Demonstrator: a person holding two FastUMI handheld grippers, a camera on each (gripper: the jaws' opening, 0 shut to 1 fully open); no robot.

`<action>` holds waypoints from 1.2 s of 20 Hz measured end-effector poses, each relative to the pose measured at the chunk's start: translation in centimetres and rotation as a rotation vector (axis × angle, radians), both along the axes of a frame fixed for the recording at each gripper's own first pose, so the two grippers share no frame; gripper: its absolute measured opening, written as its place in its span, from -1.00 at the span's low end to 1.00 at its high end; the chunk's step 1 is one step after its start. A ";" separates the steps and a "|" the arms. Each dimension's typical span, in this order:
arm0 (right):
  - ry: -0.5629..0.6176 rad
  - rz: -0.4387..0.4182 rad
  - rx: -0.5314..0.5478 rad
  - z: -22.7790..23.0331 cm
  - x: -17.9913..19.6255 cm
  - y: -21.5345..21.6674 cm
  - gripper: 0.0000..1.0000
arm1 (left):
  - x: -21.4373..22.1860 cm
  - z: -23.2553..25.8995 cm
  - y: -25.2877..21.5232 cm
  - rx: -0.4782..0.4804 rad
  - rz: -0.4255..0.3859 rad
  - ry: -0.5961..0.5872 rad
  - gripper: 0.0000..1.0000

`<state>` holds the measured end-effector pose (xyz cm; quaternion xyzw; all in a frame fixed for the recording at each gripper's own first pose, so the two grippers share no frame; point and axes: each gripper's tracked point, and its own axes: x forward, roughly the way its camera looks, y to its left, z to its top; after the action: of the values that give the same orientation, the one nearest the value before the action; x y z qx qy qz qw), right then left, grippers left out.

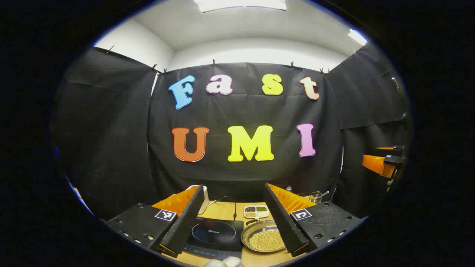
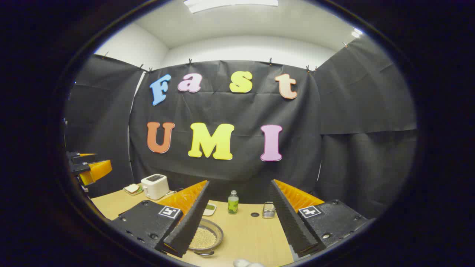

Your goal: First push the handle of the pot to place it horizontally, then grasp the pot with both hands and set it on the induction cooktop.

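Pot (image 1: 264, 240), shallow and full of small yellowish beads, sits on the table (image 2: 252, 233) just beside the cooktop (image 1: 217, 234), toward the near edge. Left gripper (image 1: 233, 222) and right gripper (image 2: 237, 226) both hang above, fingers spread wide, holding nothing.

black cooktop (image 1: 217, 233), silver pot (image 1: 264, 237), white toaster (image 2: 155, 186)
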<state>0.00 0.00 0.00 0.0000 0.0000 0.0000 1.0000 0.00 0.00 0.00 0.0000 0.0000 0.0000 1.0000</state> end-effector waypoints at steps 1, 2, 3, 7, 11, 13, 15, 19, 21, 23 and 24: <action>0.002 -0.001 0.007 0.0 0.0 0.0 0.94 | -0.1 0.0 0.0 0.004 -0.004 -0.001 0.92; 0.003 0.000 0.013 -0.1 -0.2 0.2 0.94 | -0.1 0.0 0.0 0.007 -0.008 -0.001 0.92; 0.005 0.001 0.015 -0.1 -0.2 0.2 1.00 | -0.1 -0.1 -0.1 0.006 -0.010 0.002 0.92; 0.018 -0.011 0.012 -0.4 -0.2 0.2 0.94 | 0.1 -0.4 0.2 0.008 -0.015 0.007 0.92; 0.032 -0.025 0.013 -0.7 0.0 0.0 0.94 | 0.3 -0.4 0.5 0.015 -0.015 -0.003 0.92; 0.033 -0.032 0.015 -0.5 0.1 -0.1 0.94 | 0.5 -0.6 0.6 0.012 -0.012 0.002 0.92; 0.032 -0.027 0.019 -0.5 0.2 0.2 0.93 | 0.6 -0.7 0.8 0.014 -0.010 0.006 0.92; 0.030 -0.017 0.024 -0.5 0.4 0.4 1.00 | 0.7 -0.7 0.9 0.015 -0.008 0.004 0.92; 0.054 0.011 0.022 -1.0 0.4 1.0 0.66 | 0.8 -1.1 0.9 0.016 -0.007 0.012 0.92; 0.060 0.009 0.034 -1.1 0.5 0.7 0.08 | 0.9 -1.1 1.1 0.016 -0.005 0.014 0.92; 0.057 -0.010 0.032 -1.0 0.7 0.1 -0.28 | 0.9 -1.1 1.1 0.017 -0.004 0.014 0.92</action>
<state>0.71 0.11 -0.99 0.0161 0.0285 -0.0048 0.9995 0.89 1.10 -1.14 0.0083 0.0072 -0.0021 0.9999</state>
